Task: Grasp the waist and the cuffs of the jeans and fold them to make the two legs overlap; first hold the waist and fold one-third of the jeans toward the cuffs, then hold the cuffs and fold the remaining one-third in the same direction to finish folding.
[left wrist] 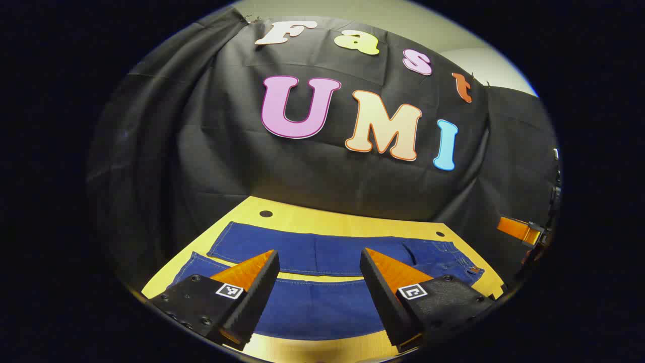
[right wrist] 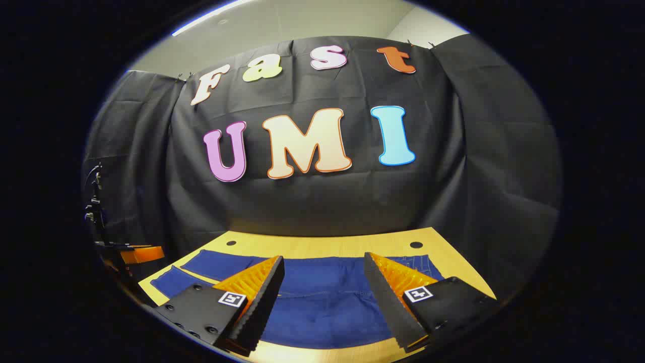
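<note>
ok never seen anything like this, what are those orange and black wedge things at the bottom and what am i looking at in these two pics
Those wedges are the two fingers of a handheld gripper. A person holds one gripper in each hand, and a fisheye camera rides on each, looking forward along its fingers.

The left gripper view shows the left gripper, its fingers spread apart with nothing between them. The right gripper view shows the right gripper, also open and empty.

Both look down on a yellow wooden table in a booth walled with black cloth. A pair of blue jeans lies flat on it, the two legs side by side and not yet overlapped. In the left gripper view the waist points to the right and the cuffs to the left. Nothing is held yet, so the folding has not begun.
</note>
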A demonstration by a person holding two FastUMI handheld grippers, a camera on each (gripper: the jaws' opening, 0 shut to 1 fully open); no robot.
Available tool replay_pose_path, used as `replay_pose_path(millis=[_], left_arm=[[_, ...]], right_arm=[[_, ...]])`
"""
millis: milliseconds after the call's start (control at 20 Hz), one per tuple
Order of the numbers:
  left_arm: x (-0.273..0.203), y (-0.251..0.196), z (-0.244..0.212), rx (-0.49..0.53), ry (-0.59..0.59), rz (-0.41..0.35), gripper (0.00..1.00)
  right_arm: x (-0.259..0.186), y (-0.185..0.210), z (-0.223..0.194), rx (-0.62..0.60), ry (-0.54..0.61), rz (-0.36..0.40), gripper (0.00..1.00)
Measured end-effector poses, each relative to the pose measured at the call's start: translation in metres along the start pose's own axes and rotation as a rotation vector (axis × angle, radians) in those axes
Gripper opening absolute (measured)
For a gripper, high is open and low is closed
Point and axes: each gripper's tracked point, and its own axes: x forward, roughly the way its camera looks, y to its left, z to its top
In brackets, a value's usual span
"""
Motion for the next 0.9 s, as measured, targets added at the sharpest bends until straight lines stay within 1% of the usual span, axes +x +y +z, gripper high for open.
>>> replay_pose_path(millis=[50,100,200,450,650,750,850,900], left_arm=[[-0.001,0.002,-0.001,0.015,0.004,-0.004,0.95],[-0.001,0.005,-0.005,0.030,0.013,-0.010,0.95],[-0.004,0.013,-0.013,0.047,0.038,-0.025,0.95],[-0.015,0.036,-0.029,0.031,0.080,-0.001,0.95],[-0.019,0.048,-0.043,0.031,0.110,-0.007,0.95],[-0.023,0.052,-0.060,0.063,0.160,-0.042,0.95],[-0.030,0.067,-0.078,0.109,0.226,-0.048,0.95],[-0.034,0.071,-0.084,0.132,0.247,-0.063,0.95]], right_arm=[[-0.002,0.001,-0.002,-0.006,0.008,-0.001,0.94],[-0.003,0.004,-0.002,-0.012,0.013,0.002,0.98],[-0.005,0.010,-0.004,-0.023,0.020,0.008,0.98],[-0.006,0.023,-0.016,-0.024,0.038,0.012,0.98],[-0.008,0.033,-0.025,-0.028,0.056,0.011,0.98],[-0.012,0.035,-0.030,-0.044,0.070,0.012,0.98],[-0.017,0.036,-0.038,-0.067,0.087,0.010,0.98],[-0.019,0.036,-0.043,-0.074,0.098,0.008,0.98]])
